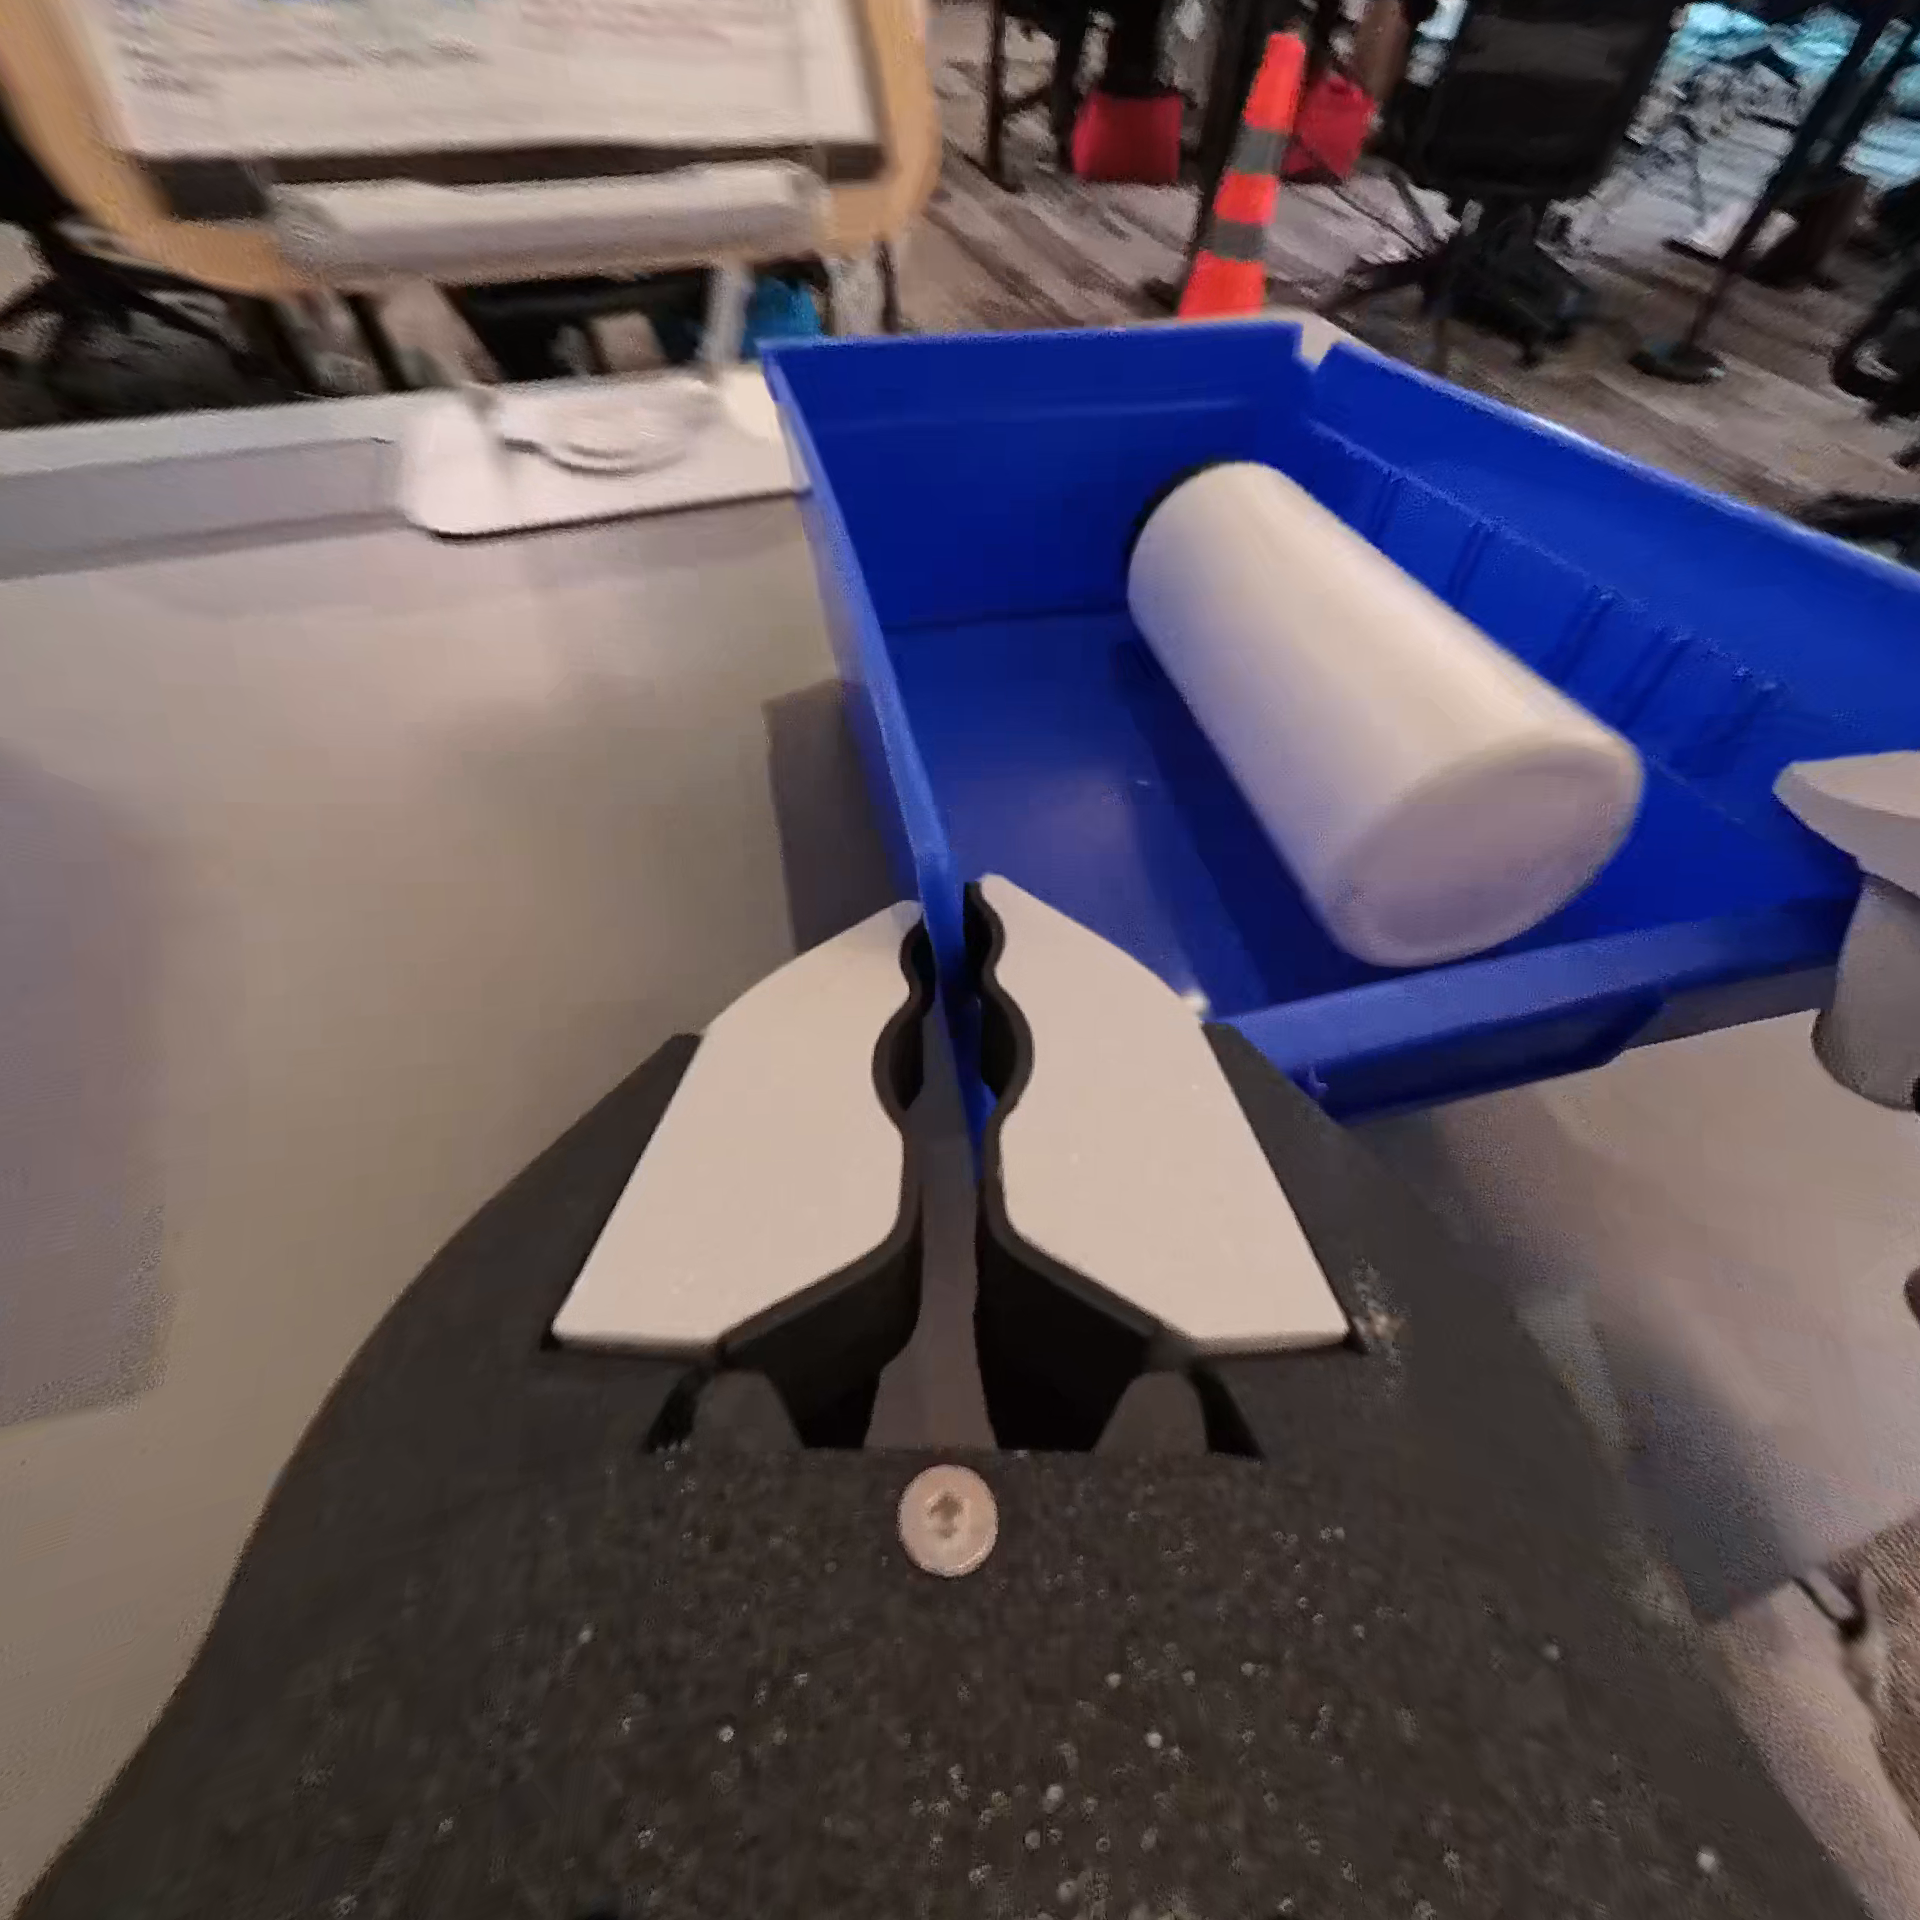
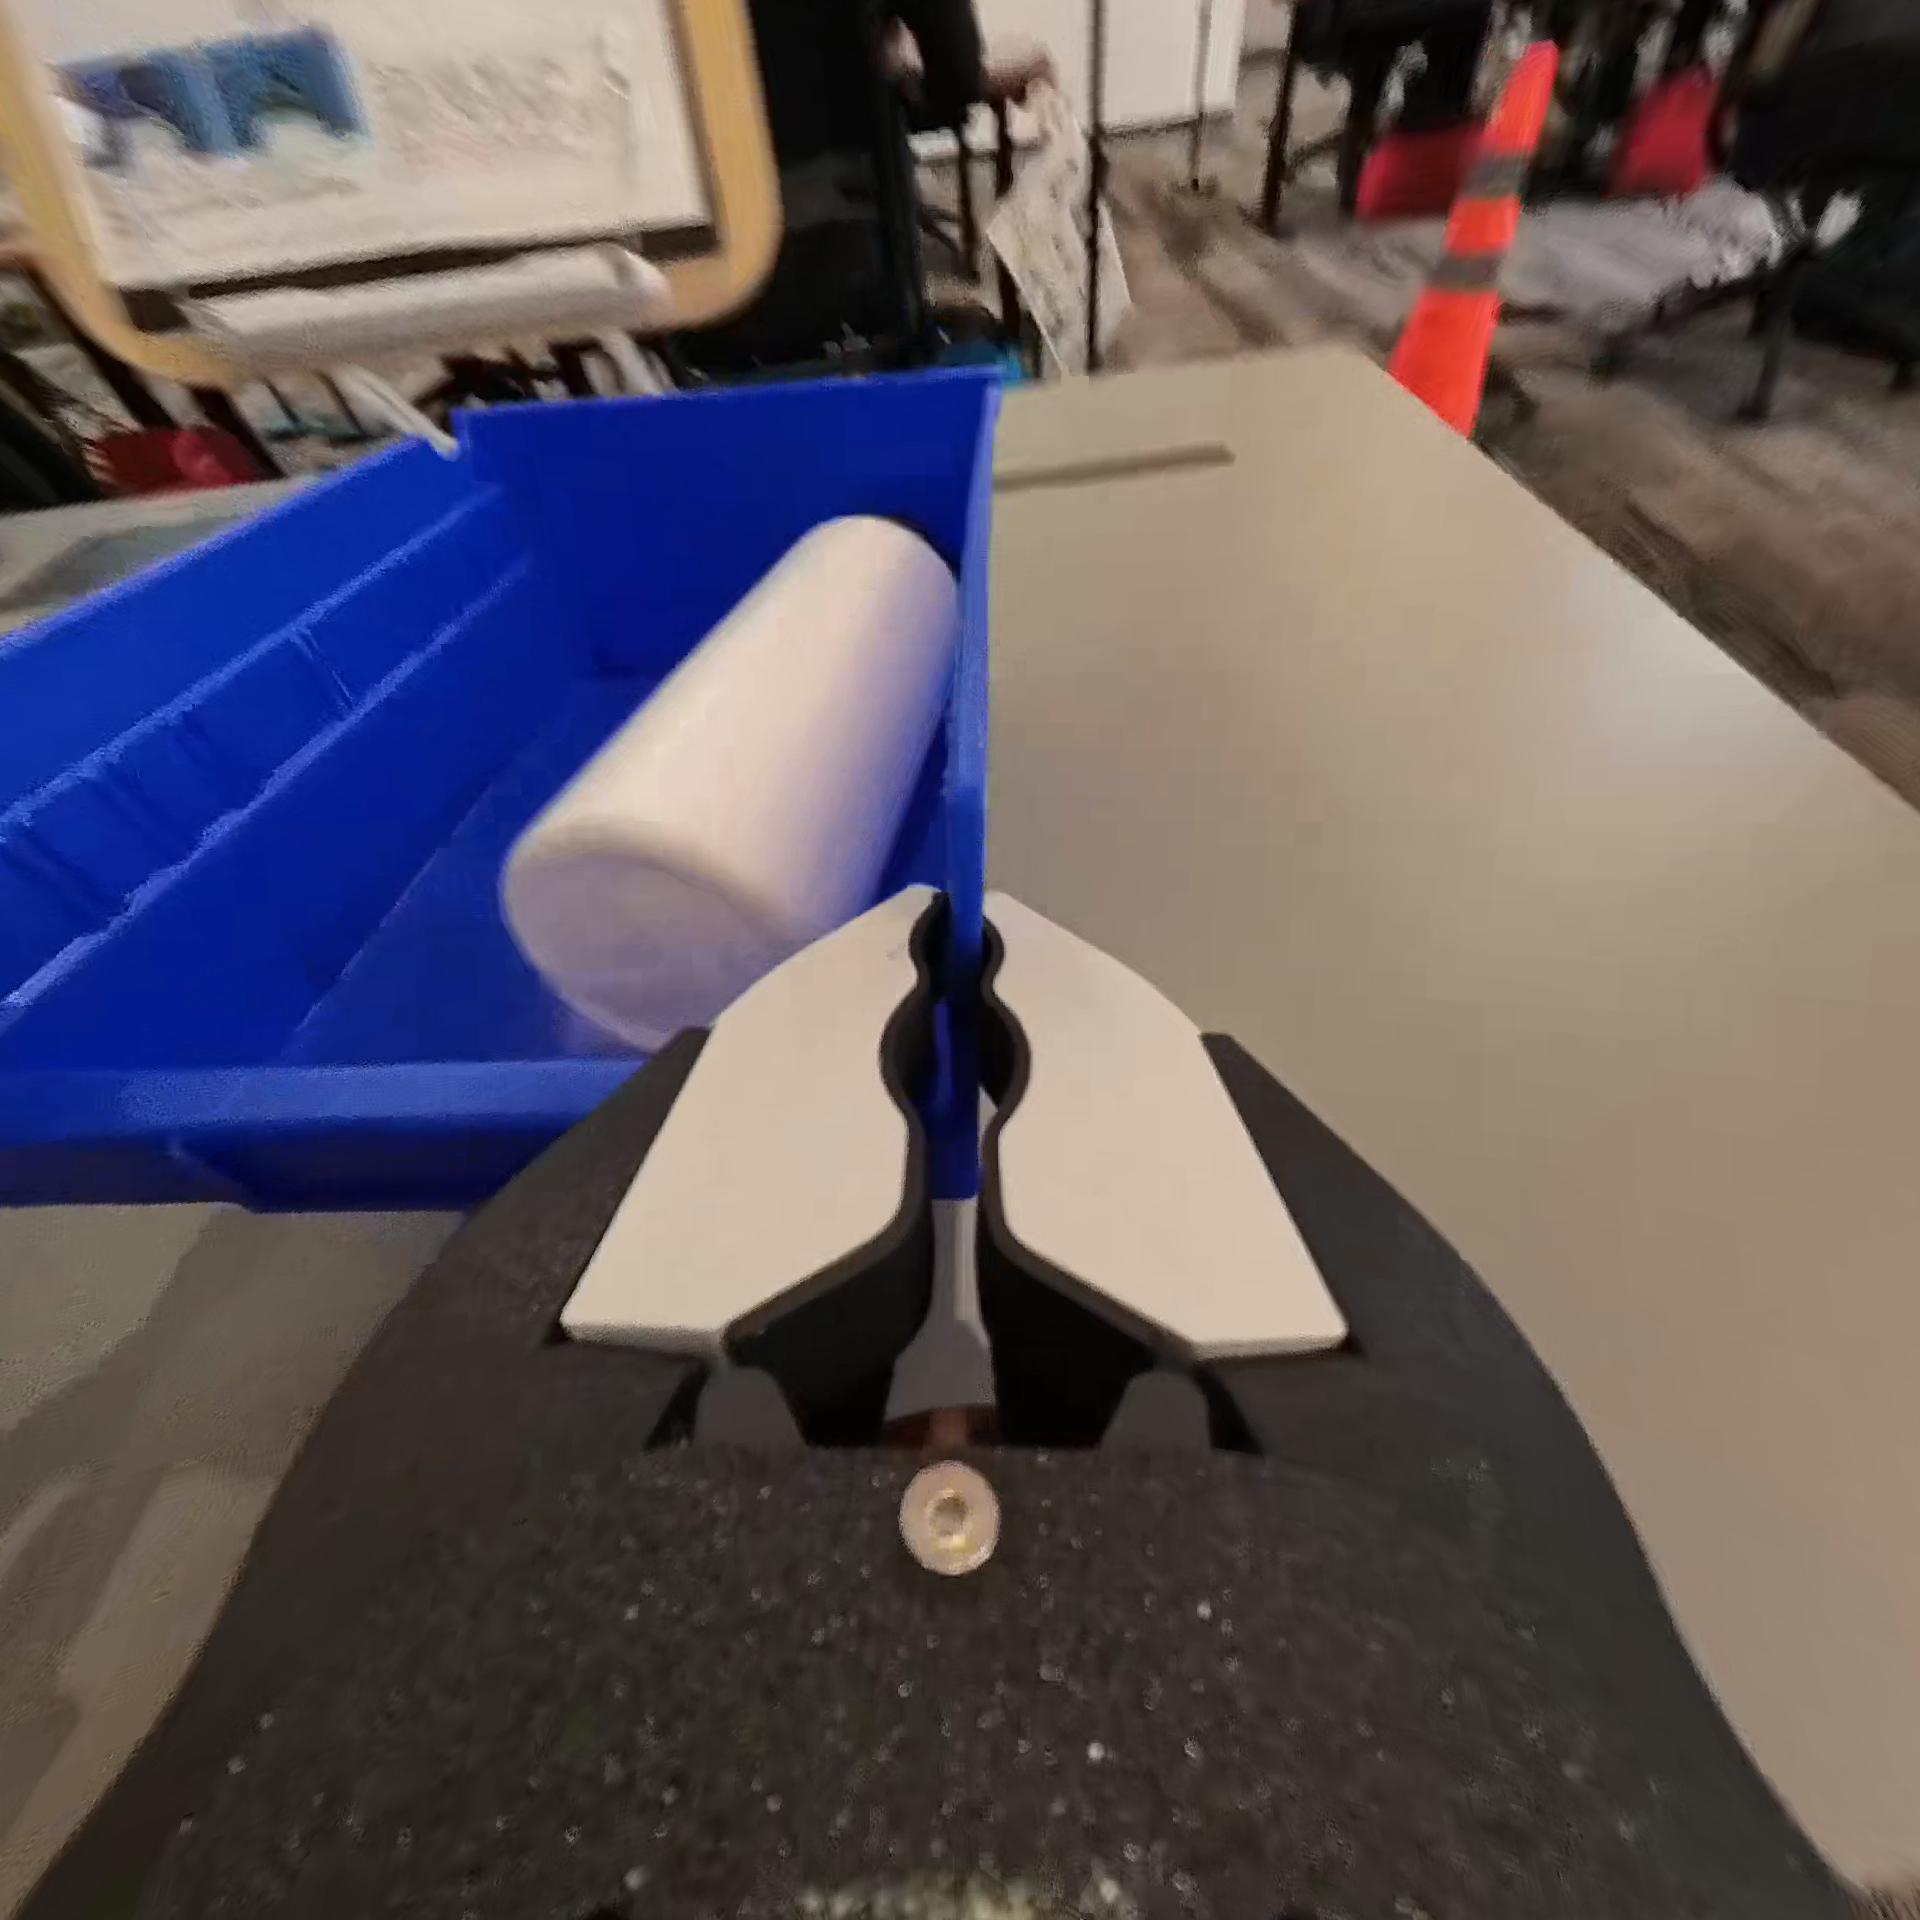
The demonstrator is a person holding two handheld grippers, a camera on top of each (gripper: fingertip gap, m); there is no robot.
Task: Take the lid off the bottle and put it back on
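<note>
A white bottle lies on its side in a blue bin, seen in the left wrist view (image 1: pixel 1351 707) and the right wrist view (image 2: pixel 748 748). Its far end shows a dark rim (image 1: pixel 1169 494) near the bin's back wall. My left gripper (image 1: pixel 951 904) is shut on the bin's left side wall (image 1: pixel 925 790). My right gripper (image 2: pixel 961 904) is shut on the bin's right side wall (image 2: pixel 971 727). Part of the right gripper also shows at the right edge of the left wrist view (image 1: pixel 1860 821). Neither gripper touches the bottle.
The bin is over a grey table (image 2: pixel 1351 831), whose right edge (image 2: pixel 1662 623) drops to the floor. A white flat pad (image 1: pixel 582 457) lies at the back left. An orange cone (image 1: pixel 1242 197) and a wood-framed board (image 1: pixel 468 104) stand beyond the table.
</note>
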